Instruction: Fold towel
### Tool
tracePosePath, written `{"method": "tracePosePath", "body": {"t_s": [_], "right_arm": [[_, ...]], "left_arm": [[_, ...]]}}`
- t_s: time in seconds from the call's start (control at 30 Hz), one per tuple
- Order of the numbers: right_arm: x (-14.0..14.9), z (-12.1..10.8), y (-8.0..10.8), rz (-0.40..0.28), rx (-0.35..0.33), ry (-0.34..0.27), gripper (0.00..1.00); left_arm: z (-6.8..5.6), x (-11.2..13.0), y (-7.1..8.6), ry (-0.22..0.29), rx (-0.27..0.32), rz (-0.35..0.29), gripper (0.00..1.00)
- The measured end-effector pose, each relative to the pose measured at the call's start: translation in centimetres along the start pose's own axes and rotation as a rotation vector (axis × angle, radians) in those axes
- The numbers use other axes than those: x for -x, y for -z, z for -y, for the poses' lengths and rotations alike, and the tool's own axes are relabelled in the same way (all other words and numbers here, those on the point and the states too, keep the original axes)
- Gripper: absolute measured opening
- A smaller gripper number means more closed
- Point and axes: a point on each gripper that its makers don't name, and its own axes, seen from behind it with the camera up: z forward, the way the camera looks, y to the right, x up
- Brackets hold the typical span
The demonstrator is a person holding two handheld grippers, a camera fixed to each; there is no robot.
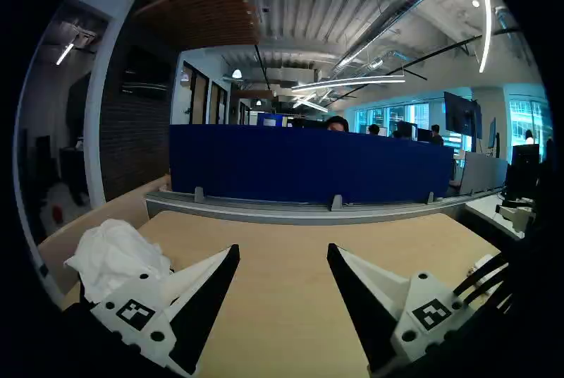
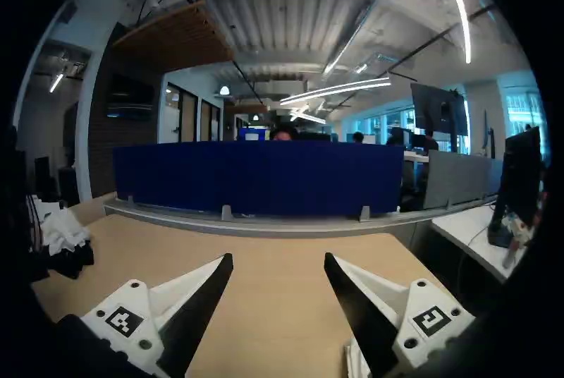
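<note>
A crumpled white towel [image 1: 116,254] lies in a heap on the wooden table [image 1: 282,237], at its left edge in the left gripper view. My left gripper [image 1: 282,258] hovers low over the table, open, with nothing between its fingers; its left finger [image 1: 204,293] is just right of the heap. In the right gripper view the towel [image 2: 60,230] sits far off at the left rim, partly hidden by a dark shape. My right gripper [image 2: 277,265] is open over bare tabletop [image 2: 275,237] and holds nothing.
A blue partition [image 1: 303,163] on a grey rail bounds the far side of the table. Another desk with a monitor [image 2: 518,166] stands to the right. A dark barred object [image 1: 486,279] pokes in at the right rim. People sit behind the partition.
</note>
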Motion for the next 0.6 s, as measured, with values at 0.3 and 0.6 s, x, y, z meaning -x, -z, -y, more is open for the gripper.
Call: {"method": "tracePosePath", "body": {"t_s": [0.3,0.6], "right_arm": [[-0.5,1.9,0.3,-0.001,-0.029,-0.019,1.00],[-0.1,3.1,0.1,0.032,-0.038,-0.022,1.00]], "left_arm": [[0.4,0.0,-0.3,-0.039,-0.008,-0.043,0.92],[1.1,1.6,-0.9,-0.097,-0.023,-0.064,0.92]]}}
